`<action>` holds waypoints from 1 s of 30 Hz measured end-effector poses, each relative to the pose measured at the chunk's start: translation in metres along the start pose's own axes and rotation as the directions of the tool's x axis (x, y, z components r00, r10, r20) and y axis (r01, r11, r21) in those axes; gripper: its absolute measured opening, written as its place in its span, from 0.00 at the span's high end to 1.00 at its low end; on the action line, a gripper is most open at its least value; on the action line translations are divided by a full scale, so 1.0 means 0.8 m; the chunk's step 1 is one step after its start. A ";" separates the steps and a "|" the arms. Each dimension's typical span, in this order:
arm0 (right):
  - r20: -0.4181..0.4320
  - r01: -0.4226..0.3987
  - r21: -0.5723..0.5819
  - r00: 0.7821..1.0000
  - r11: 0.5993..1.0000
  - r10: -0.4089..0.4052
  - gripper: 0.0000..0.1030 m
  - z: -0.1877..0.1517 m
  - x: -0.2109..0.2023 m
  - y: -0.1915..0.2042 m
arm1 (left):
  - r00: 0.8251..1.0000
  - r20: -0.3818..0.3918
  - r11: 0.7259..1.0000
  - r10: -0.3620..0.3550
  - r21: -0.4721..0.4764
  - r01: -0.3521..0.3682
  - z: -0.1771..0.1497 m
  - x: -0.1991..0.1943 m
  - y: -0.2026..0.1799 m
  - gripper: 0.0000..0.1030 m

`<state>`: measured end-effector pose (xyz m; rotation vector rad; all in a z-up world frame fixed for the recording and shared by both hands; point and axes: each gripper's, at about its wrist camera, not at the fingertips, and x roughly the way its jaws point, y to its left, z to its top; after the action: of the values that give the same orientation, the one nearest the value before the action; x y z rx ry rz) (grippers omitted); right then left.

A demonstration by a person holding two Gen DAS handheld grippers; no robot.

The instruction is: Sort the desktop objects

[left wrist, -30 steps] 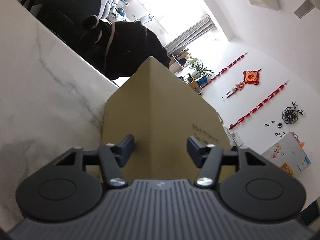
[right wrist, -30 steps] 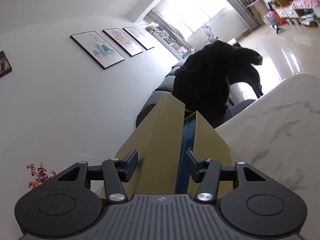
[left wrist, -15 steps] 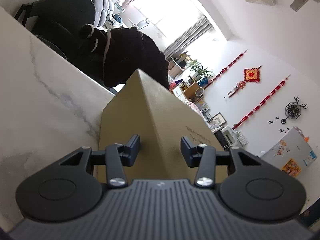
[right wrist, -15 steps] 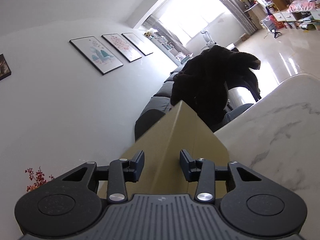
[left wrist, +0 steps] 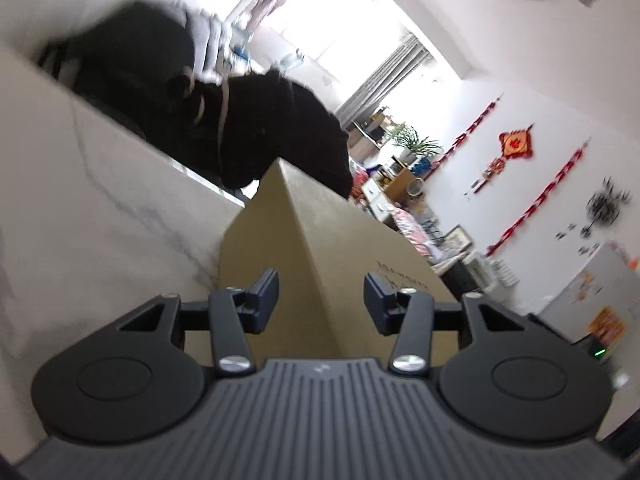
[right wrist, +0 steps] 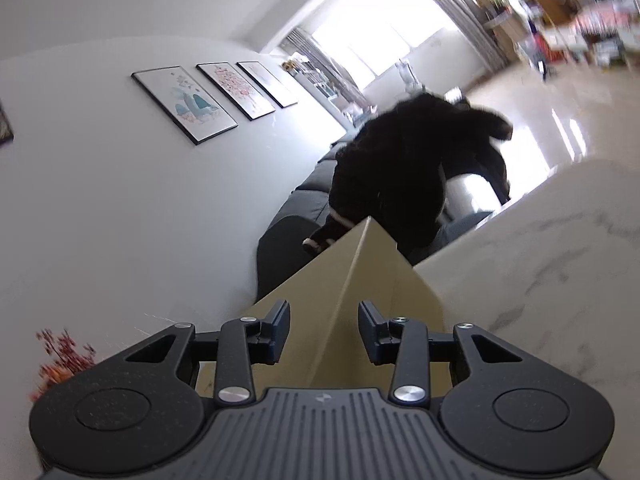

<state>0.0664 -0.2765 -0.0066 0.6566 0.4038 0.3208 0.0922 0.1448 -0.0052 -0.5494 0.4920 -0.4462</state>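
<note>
Here we are straddling the cardboard box (left wrist: 320, 248) at lower centre on the worktop (left wrist: 100, 200), left hand-held gripper (left wrist: 320, 292) and right hand-held gripper (right wrist: 323, 327) both spread. Fingers clearing its corner edges unevenly risks nudging the box askew.

A plain tan cardboard box (left wrist: 320, 248), closed, sits on the white marble table (left wrist: 100, 200) near its far edge. One sharp vertical corner edge faces the viewer. Faint dark handwriting marks its top face, too blurred to read.
</note>
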 end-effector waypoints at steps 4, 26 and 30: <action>0.048 0.076 -0.167 0.996 0.983 -0.069 0.58 -0.021 -0.022 0.041 | 0.998 0.055 0.992 0.028 0.118 -0.034 -0.008 -0.013 -0.032 0.51; 0.174 0.247 -0.516 0.968 0.820 -0.182 0.57 -0.122 -0.013 0.119 | 0.994 0.090 0.942 0.061 0.323 -0.087 -0.050 -0.004 -0.064 0.45; 0.166 0.256 -0.522 0.966 0.814 -0.197 0.57 -0.128 -0.009 0.114 | 0.995 0.087 0.942 0.055 0.325 -0.081 -0.056 -0.006 -0.062 0.46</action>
<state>-0.0010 -0.1577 -0.0193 0.0628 0.2675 0.1560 0.0510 0.0924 -0.0079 -0.2253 0.3513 -0.4283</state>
